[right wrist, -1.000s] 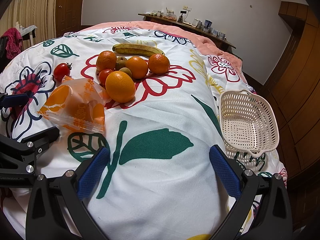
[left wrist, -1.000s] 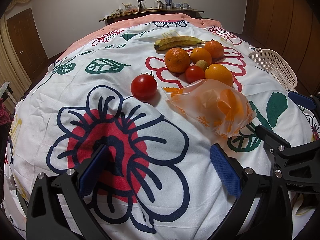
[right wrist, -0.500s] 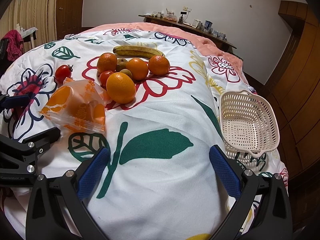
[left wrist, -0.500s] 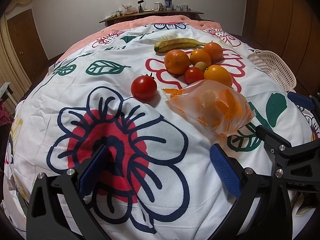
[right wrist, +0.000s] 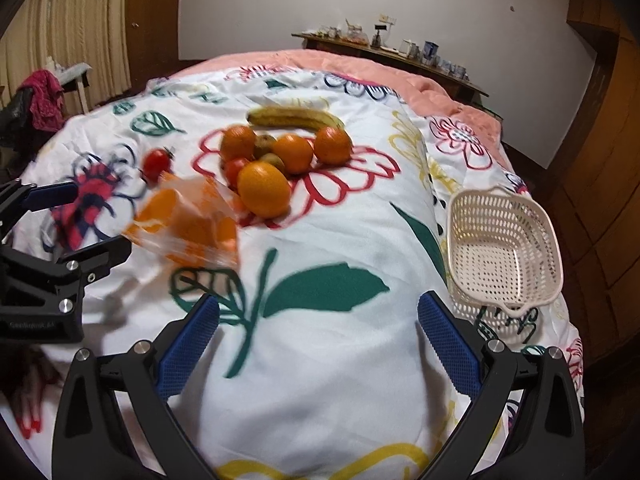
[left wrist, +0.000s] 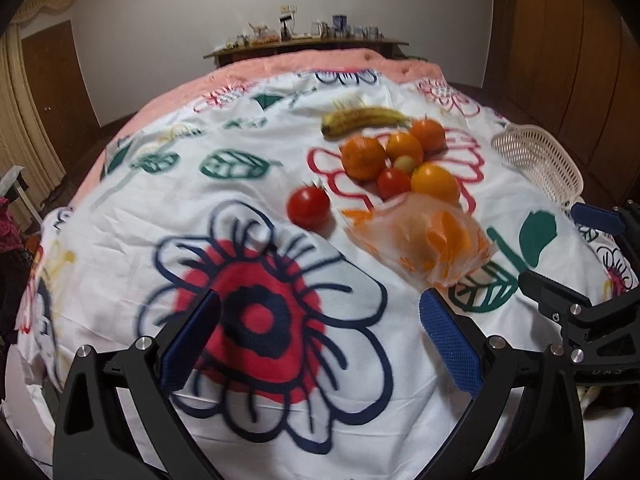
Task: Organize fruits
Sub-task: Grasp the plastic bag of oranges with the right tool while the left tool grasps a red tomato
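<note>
Lighting: dim, warm indoor light from overhead; source out of view. Shadows: soft, short, beneath the round red tomato [left wrist: 309, 205] and around the white perforated plastic basket [right wrist: 500, 248]. Glare: faint sheen on the crinkled translucent orange plastic bag [left wrist: 424, 236]. Blur: motion smear across the flower-printed white cloth [right wrist: 340, 340] and fruit near the bag. Distortion: strong fisheye bowing, black vignette at corners.
</note>
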### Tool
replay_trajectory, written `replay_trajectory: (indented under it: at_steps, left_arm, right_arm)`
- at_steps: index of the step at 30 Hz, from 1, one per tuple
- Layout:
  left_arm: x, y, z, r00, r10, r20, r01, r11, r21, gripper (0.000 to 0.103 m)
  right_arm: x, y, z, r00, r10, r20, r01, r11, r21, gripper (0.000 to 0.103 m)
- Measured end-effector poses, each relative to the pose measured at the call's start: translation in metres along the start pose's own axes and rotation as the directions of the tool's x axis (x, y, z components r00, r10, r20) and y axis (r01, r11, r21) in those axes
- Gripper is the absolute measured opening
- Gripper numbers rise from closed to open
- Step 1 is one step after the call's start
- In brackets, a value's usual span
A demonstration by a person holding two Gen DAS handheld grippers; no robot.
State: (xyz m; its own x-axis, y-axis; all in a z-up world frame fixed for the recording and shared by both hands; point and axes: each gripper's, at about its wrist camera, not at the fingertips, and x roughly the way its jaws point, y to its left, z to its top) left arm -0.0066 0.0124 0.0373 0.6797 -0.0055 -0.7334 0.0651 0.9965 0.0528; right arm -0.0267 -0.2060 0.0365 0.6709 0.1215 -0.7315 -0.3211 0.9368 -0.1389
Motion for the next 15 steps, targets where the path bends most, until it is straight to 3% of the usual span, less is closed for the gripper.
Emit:
replay_trajectory:
  at_steps: [6,9,12,15]
  left_arm:
    - [-0.021,0.017,0.012,0.997,0.024,0.078,-0.024,1.000,-0.009,0.101]
    - [-0.026,0.029,0.015,0.994,0.050,0.097,-0.047,0.998,-0.032,0.101]
    - [-0.028,0.039,0.017,0.992,0.075,0.106,-0.070,0.996,-0.054,0.101]
    - [-0.028,0.047,0.018,0.989,0.095,0.112,-0.087,0.994,-0.068,0.101]
  right_arm:
    - [-0.008,0.008,0.018,0.985,0.171,0.011,-0.171,0.985,0.025,0.098]
    - [-0.002,0.012,0.033,0.963,0.269,-0.006,-0.268,0.962,0.057,0.098]
    - [0.014,0.016,0.051,0.926,0.375,-0.036,-0.368,0.922,0.123,0.098]
    - [0.032,0.019,0.059,0.894,0.442,-0.073,-0.424,0.887,0.181,0.092]
